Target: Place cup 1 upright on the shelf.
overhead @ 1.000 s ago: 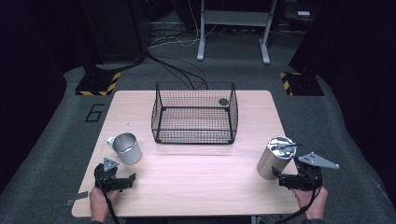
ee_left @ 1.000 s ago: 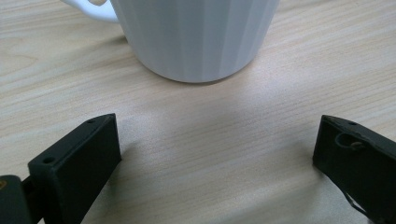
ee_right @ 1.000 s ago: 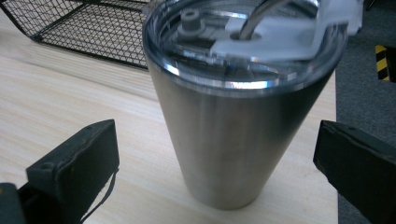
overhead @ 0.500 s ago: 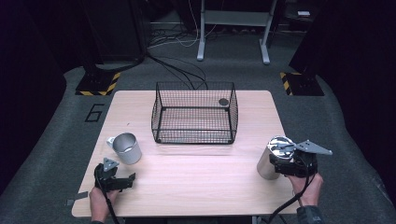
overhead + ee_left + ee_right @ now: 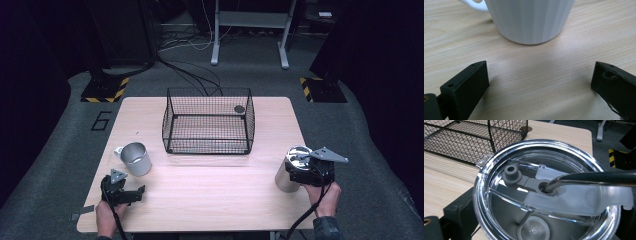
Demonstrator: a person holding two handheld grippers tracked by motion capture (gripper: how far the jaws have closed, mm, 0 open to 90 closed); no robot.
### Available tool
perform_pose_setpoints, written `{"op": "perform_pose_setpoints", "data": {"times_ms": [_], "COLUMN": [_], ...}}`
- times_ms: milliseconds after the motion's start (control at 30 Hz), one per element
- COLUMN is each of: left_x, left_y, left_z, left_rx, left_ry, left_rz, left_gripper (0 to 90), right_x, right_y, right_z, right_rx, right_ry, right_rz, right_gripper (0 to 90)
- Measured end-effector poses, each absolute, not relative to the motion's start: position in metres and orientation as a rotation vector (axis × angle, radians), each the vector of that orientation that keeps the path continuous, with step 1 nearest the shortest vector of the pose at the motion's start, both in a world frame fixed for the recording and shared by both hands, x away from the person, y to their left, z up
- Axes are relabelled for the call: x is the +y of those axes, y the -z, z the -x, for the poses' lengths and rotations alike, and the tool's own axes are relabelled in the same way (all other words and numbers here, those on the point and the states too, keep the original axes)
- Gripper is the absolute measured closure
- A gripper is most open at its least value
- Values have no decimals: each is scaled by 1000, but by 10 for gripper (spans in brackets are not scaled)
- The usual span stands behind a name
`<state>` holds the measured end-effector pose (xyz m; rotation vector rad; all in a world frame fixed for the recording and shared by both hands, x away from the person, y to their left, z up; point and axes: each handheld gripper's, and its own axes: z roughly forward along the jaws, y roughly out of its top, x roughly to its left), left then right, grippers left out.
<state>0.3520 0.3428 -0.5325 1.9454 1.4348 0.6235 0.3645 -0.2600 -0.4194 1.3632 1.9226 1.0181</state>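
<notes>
A steel tumbler (image 5: 287, 170) with a clear lid (image 5: 544, 190) and a metal straw (image 5: 594, 178) stands near the table's right front edge. My right gripper (image 5: 306, 175) is open, and its jaws flank the tumbler (image 5: 544, 220) on either side. A pale mug (image 5: 135, 158) with its handle to the left stands at the front left. My left gripper (image 5: 126, 192) lies open on the table just short of it. In the left gripper view the mug (image 5: 531, 20) is ahead of the gripper (image 5: 539, 80), with bare wood between the jaws.
A black wire basket (image 5: 209, 121) stands at the middle back of the wooden table (image 5: 215, 185). A small dark disc (image 5: 239, 108) lies at its far right corner. Cables and stand legs are on the floor beyond.
My right gripper has moved forward and left, bringing its jaws around the tumbler. The left gripper and the mug have stayed put.
</notes>
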Motion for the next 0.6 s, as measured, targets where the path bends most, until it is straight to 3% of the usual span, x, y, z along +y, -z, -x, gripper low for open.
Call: {"op": "perform_pose_setpoints", "data": {"times_ms": [600], "left_x": [347], "left_y": [532], "left_z": [-359], "left_rx": [1388], "left_ry": [-599], "left_rz": [-1974], "left_gripper": [4], "right_x": [-260], "right_y": [418], "right_z": [-365], "right_rx": [1926], "right_ry": [-1021], "right_rz": [-1358], "right_gripper": [32]}}
